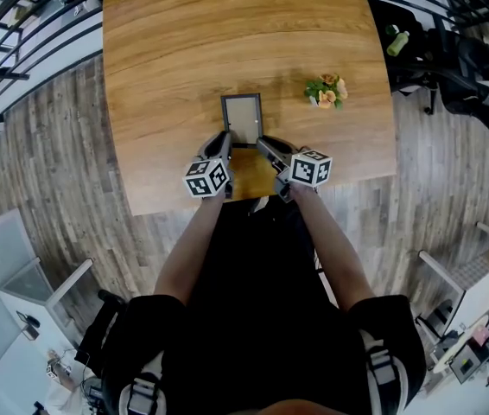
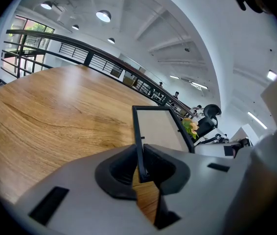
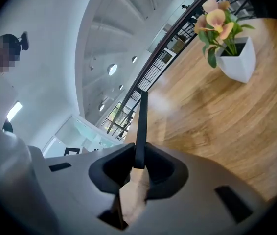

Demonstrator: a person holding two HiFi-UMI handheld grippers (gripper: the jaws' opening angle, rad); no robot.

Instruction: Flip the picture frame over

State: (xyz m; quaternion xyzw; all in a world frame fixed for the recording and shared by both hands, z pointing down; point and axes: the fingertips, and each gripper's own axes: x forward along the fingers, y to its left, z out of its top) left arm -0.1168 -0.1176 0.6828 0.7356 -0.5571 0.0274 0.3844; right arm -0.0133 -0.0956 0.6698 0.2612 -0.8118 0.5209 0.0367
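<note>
A small dark-rimmed picture frame [image 1: 242, 116] with a pale beige panel sits near the front middle of the wooden table [image 1: 175, 76]. My left gripper [image 1: 226, 148] is shut on its near left corner. In the left gripper view the thin dark rim [image 2: 138, 131] runs down between the two pads of the left gripper [image 2: 141, 163]. My right gripper [image 1: 261, 144] is shut on the near right corner. There the frame [image 3: 141, 121] shows edge-on as a narrow dark bar, clamped between the pads of the right gripper [image 3: 138, 161].
A white pot of orange and yellow flowers [image 1: 327, 92] [image 3: 232, 53] stands right of the frame, a short way off. The table's front edge [image 1: 253, 199] lies just behind the grippers. Dark chairs and a green bottle [image 1: 397, 41] are beyond the right edge.
</note>
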